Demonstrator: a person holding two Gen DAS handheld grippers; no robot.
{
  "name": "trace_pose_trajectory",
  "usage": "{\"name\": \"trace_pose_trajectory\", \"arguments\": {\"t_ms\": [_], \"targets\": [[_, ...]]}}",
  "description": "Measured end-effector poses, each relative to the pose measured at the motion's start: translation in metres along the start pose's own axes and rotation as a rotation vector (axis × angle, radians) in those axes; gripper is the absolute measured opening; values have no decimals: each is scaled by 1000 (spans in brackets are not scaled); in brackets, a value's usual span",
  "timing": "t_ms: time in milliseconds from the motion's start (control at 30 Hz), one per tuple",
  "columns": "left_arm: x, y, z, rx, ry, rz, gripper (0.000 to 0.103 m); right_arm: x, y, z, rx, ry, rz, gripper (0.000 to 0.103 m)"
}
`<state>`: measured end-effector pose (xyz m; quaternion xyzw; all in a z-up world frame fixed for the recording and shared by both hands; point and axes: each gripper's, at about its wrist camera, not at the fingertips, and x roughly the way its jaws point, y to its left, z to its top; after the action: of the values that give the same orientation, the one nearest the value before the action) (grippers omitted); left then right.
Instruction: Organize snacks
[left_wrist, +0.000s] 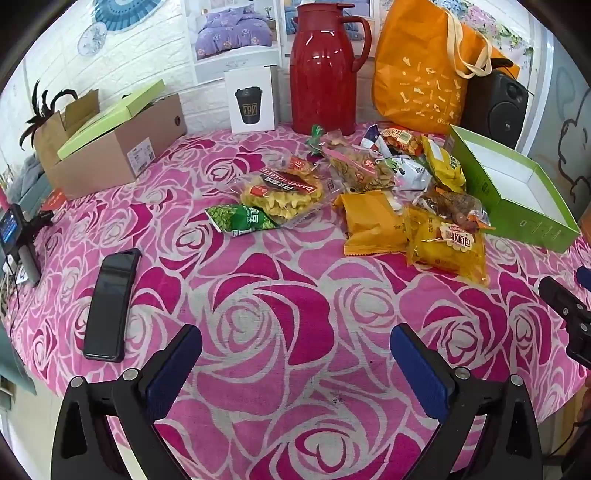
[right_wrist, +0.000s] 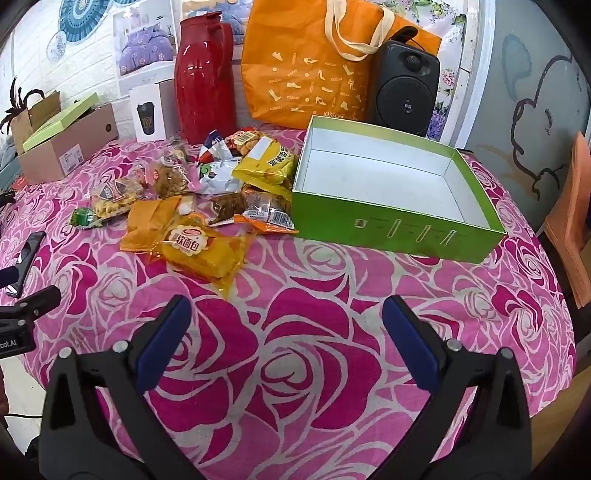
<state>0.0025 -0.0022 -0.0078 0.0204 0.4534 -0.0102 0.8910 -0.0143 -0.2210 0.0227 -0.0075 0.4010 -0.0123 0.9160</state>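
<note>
A heap of snack packets lies mid-table on the pink rose cloth: a yellow soft-bread bag (left_wrist: 448, 245) (right_wrist: 205, 251), an orange packet (left_wrist: 371, 223) (right_wrist: 155, 218), a green pea packet (left_wrist: 240, 219), a waffle pack (left_wrist: 282, 194) and several more behind. An empty green box (right_wrist: 397, 218) (left_wrist: 535, 218) with a white inside stands to the right of the heap. My left gripper (left_wrist: 295, 350) hovers open over bare cloth, well short of the snacks. My right gripper (right_wrist: 286, 325) is open too, near the table's front, below the box and the bread bag. Neither holds anything.
A black phone (left_wrist: 110, 306) lies at the left. At the back stand a cardboard box with a green lid (left_wrist: 114, 155), a white cup carton (left_wrist: 253, 99), a red thermos jug (left_wrist: 321, 70), an orange tote bag (right_wrist: 314, 62) and a black speaker (right_wrist: 404, 88). An orange chair (right_wrist: 570, 221) stands right.
</note>
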Motion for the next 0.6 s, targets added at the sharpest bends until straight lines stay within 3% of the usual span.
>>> {"name": "trace_pose_trajectory", "arguments": {"t_ms": [600], "targets": [[12, 3, 7, -28, 30, -19, 103, 13, 7, -1, -12, 35, 26, 103]]}}
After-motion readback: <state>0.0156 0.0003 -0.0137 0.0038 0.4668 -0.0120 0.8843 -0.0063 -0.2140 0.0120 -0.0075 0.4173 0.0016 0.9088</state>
